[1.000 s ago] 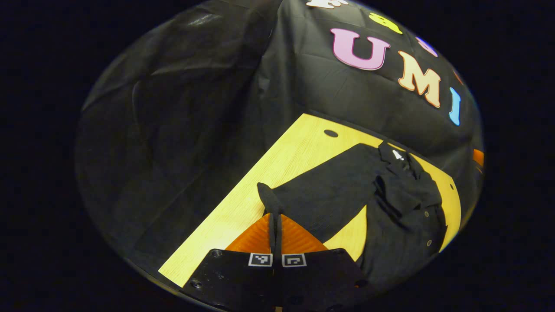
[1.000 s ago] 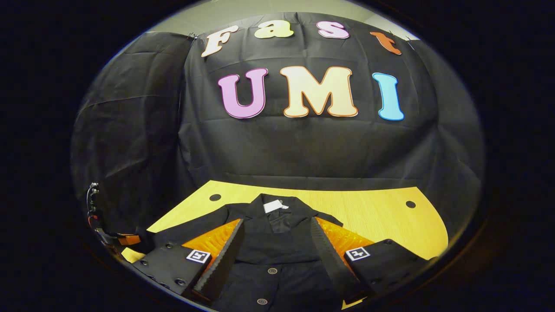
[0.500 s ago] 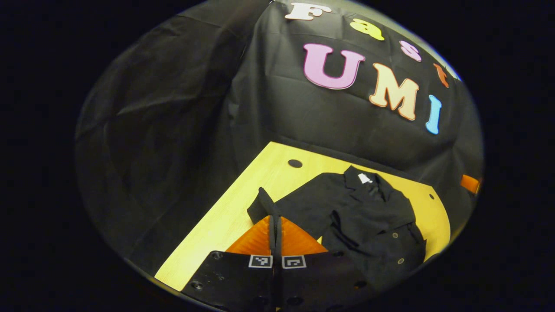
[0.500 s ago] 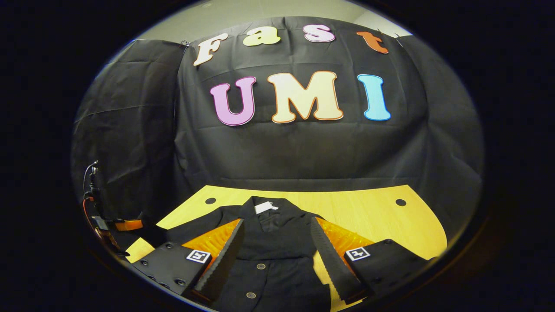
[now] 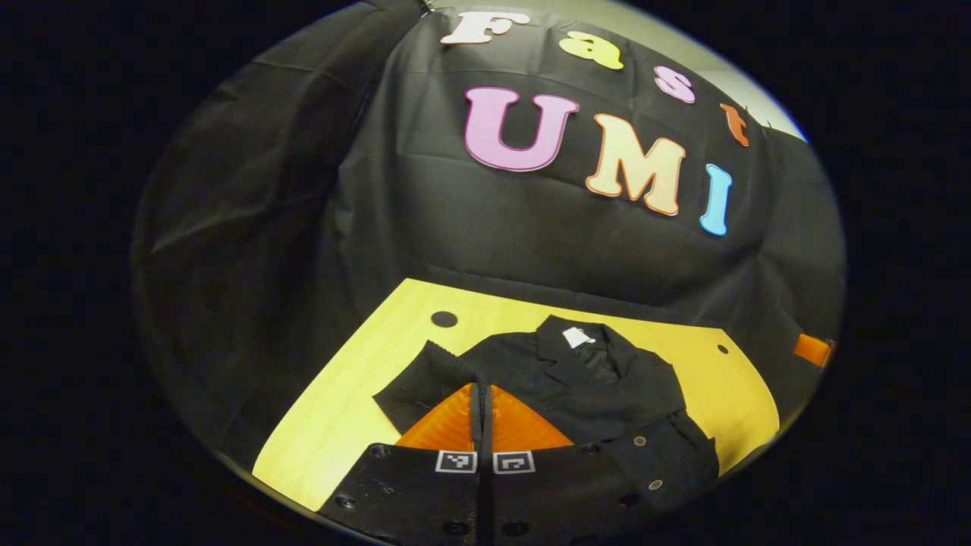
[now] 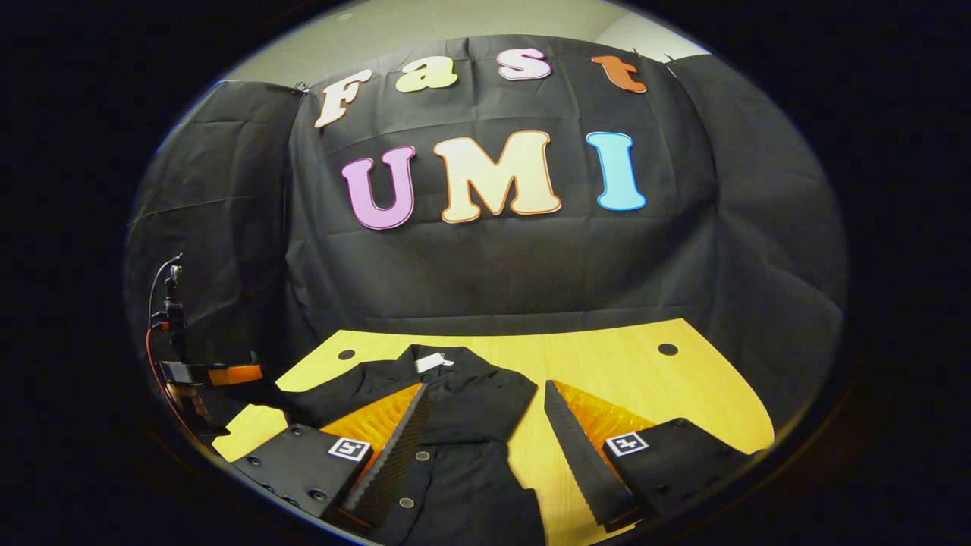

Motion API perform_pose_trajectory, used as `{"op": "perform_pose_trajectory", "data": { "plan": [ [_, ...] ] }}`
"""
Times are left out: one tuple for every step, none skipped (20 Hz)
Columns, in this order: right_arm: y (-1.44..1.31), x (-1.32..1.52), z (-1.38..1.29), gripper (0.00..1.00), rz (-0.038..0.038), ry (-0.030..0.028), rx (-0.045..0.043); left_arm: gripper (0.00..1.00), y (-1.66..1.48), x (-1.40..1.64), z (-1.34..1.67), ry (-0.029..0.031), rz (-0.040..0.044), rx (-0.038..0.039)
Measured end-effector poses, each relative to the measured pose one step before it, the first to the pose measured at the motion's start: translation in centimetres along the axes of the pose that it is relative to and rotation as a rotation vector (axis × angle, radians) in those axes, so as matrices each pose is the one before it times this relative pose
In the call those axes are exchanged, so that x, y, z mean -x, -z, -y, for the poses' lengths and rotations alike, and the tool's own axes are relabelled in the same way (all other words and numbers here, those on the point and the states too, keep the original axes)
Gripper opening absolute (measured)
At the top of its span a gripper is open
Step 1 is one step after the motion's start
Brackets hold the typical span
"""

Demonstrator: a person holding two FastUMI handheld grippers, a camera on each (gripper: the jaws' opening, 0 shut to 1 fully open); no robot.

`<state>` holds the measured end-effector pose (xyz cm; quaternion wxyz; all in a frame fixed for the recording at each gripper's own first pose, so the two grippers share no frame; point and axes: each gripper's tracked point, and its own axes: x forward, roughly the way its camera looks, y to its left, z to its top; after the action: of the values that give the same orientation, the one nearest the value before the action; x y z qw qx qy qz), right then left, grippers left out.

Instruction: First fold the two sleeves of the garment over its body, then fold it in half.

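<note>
Black jacket (image 5: pixel 599 387) spread on the yellow table (image 5: pixel 356 394), collar with a white tag (image 5: pixel 577 337) toward the wall, buttons running down the front. Left gripper (image 5: pixel 480 394) pressed together on the edge of a sleeve (image 5: pixel 425 383), both fingers pinching the cloth, sleeve end lifted and drawn in toward the body. Right gripper (image 6: pixel 485 447) spread wide, holding nothing, hanging low over the jacket's front and the bare table just beside it. Probably light, soft and limp: bound to sag and drag from any single pinch, unlikely to slip out of ridged pads, nothing fragile. Best taken at a hem or cuff, where the doubled seam gives firmer cloth, then carried low and laid flat across the chest. For the later halving, better gripped at both bottom corners. The other sleeve looks already folded in, though hard to tell against black on black.
</note>
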<state>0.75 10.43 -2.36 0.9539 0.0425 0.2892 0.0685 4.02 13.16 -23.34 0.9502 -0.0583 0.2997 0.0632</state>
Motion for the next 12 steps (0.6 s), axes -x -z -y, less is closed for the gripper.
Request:
{"op": "perform_pose_trajectory", "data": {
  "plan": [
    [0.098, 0.263, 0.457, 0.96, 0.00112, 0.0063, -0.00608, 0.0, -0.29, -0.54, 1.019, 0.0163, 0.00217, -0.01231],
    [0.297, 0.181, 0.419, 0.96, -0.00116, 0.00487, -0.00642, 0.0, -0.317, -0.445, 0.896, 0.01492, 0.0032, -0.0115],
    [0.229, 0.171, 0.39, 0.96, -0.00441, 0.00419, -0.00676, 0.0, -0.387, -0.48, 1.093, 0.01934, 0.00049, -0.00949],
    [0.26, 0.242, 0.39, 0.96, -0.00207, 0.00388, -0.00521, 0.0, -0.162, -0.442, 1.026, 0.01506, -0.0018, -0.00981],
    [0.15, 0.187, 0.411, 0.96, -0.00169, 0.00447, -0.0043, 0.0, 0.014, -0.446, 1.113, 0.01718, -0.00379, -0.00919],
    [0.237, 0.198, 0.413, 0.97, -0.00298, 0.00424, -0.00312, 0.0, -0.044, -0.468, 1.059, 0.01824, -0.00291, -0.00719],
    [0.142, 0.145, 0.465, 0.98, -0.00048, 0.00563, -0.0023, 0.0, -0.022, -0.517, 1.074, 0.01601, -0.00499, -0.00707],
    [0.16, 0.21, 0.553, 0.98, -0.00098, 0.00963, -0.00341, 0.0, 0.068, -0.441, 0.926, 0.01478, -0.0063, -0.00749],
    [-0.017, 0.169, 0.51, 0.98, 0.00202, 0.00593, -0.00709, 0.0, -0.023, -0.468, 0.859, 0.01313, -0.00365, -0.00678],
    [0.026, 0.197, 0.435, 0.98, 0.00291, 0.00447, -0.00978, 0.0, -0.082, -0.411, 0.91, 0.01431, -0.00481, -0.00658],
    [0.0, 0.256, 0.464, 0.98, 0.00064, 0.00512, -0.009, 0.0, -0.017, -0.491, 0.855, 0.01154, -0.00257, -0.00774],
    [0.183, 0.151, 0.462, 0.98, 0.00068, 0.00561, -0.00641, 0.0, -0.07, -0.504, 0.84, 0.01264, -0.00169, -0.00823]
  ]
}}
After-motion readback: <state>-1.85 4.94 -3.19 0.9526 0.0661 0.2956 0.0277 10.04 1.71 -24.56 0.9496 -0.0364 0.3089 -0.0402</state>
